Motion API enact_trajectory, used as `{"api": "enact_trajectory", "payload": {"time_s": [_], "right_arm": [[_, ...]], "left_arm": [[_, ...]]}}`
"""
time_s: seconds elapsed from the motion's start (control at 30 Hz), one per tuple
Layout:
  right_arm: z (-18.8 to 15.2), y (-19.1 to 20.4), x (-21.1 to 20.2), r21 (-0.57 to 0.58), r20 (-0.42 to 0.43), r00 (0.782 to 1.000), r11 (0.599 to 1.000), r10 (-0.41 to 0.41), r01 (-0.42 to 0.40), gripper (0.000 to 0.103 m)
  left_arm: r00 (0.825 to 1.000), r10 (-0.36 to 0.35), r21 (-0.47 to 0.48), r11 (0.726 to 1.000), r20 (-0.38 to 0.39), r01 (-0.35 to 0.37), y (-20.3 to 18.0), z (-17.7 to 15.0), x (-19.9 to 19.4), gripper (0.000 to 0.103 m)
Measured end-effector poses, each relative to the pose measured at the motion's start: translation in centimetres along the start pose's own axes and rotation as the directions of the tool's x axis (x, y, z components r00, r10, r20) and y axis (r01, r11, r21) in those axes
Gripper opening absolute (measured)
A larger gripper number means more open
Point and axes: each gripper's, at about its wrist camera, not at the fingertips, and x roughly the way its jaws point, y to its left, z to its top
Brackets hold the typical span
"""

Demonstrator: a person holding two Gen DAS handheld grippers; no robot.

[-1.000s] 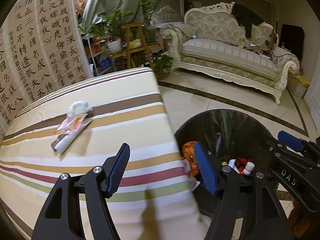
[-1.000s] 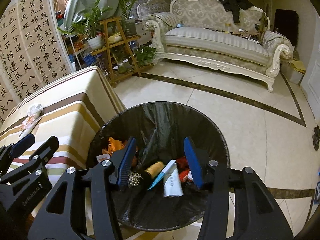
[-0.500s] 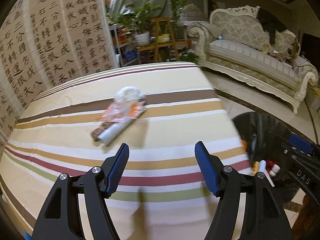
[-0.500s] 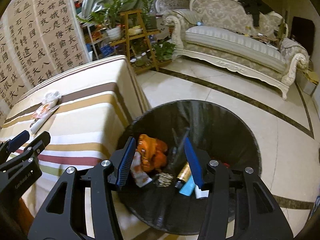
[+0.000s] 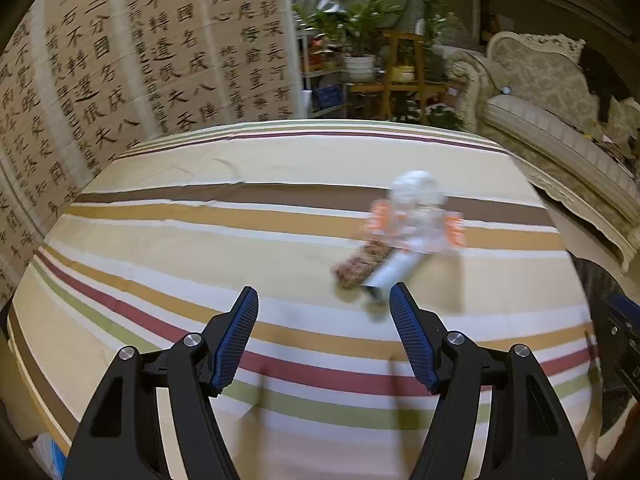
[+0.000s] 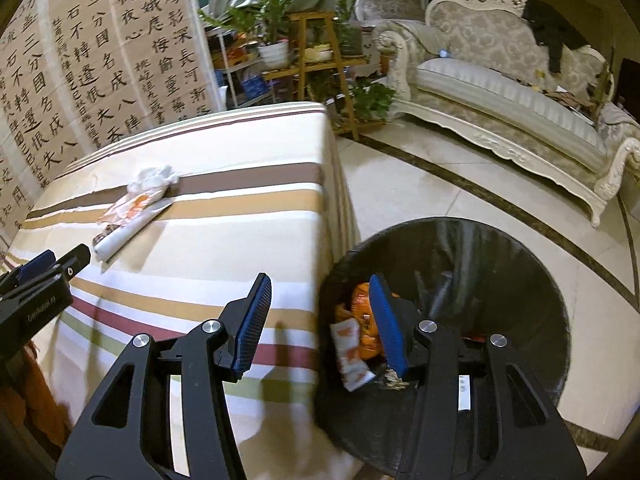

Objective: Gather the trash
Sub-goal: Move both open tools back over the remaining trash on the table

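Note:
A small pile of trash lies on the striped tablecloth (image 5: pixel 200 248): a crumpled white tissue (image 5: pixel 416 188), an orange and clear wrapper (image 5: pixel 416 228), a white rolled tube (image 5: pixel 394 270) and a brown speckled piece (image 5: pixel 362 264). My left gripper (image 5: pixel 324 340) is open and empty, just short of the pile. My right gripper (image 6: pixel 318 320) is open and empty, over the table edge and the black-lined trash bin (image 6: pixel 520 272). The bin holds orange wrappers (image 6: pixel 362 320). The pile also shows in the right wrist view (image 6: pixel 134 204), as does the left gripper (image 6: pixel 48 264).
A calligraphy screen (image 5: pixel 120 60) stands behind the table. A plant shelf (image 6: pixel 312 48) and an ornate sofa (image 6: pixel 512 88) stand beyond on the tiled floor (image 6: pixel 440 200). The bin sits on the floor against the table's right side.
My left gripper has swung left from over the bin to face the trash pile on the table and come closer. My right gripper has shifted left from the bin toward the table edge.

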Motion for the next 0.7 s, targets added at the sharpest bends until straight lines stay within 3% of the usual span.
{"api": "enact_trajectory", "payload": {"time_s": [0.7], "right_arm": [[2.1,13.9,2.3,-0.156,-0.054,0.985,0.973,0.161,-0.168,0.051]], "left_arm": [[0.999,0.043,-0.102,0.994,-0.028,-0.045,8.1,-0.3,1.2,0.066]]}}
